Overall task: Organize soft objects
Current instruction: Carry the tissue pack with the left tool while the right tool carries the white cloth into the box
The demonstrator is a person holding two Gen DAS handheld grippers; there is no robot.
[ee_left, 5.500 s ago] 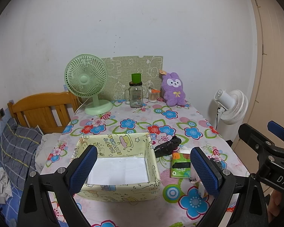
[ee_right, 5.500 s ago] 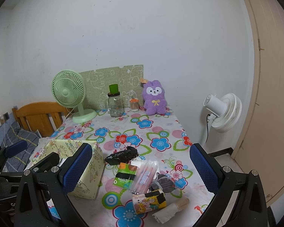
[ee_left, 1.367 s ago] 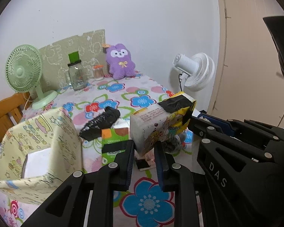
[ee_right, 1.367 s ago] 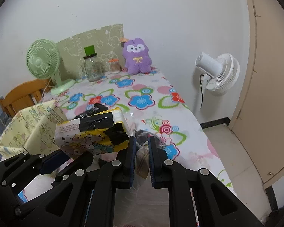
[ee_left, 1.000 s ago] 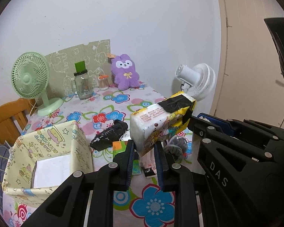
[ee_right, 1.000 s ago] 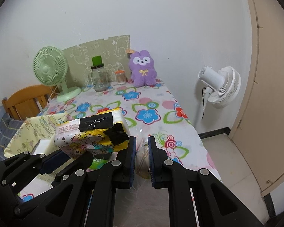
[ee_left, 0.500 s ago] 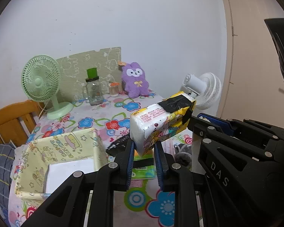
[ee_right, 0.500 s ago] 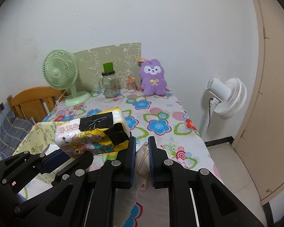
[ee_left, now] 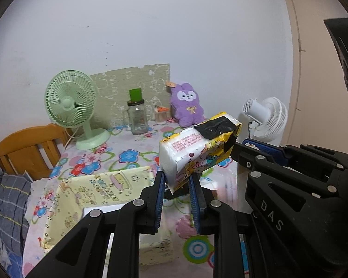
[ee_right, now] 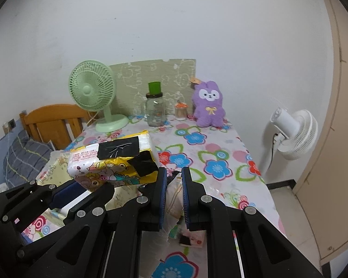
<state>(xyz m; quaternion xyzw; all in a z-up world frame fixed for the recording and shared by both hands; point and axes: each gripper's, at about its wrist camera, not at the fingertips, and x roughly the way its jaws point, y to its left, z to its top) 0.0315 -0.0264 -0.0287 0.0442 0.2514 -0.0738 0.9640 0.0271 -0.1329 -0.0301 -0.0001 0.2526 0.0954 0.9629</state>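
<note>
Looked forward and somewhat downward from each wrist, along the black fingers, toward the far wall at 12 o'clock. Left view sat close over the yellow fabric box (ee_left: pixel 97 199) at 7 o'clock; right view stood just beside it, nearer the table's (ee_right: pixel 222 143) 3 o'clock edge. Shared the green fan (ee_left: pixel 70 99), jar (ee_left: pixel 136 118), purple plush (ee_left: pixel 186 108), white fan (ee_right: pixel 297 134), and probably the same tissue pack (ee_right: pixel 113 159).
</note>
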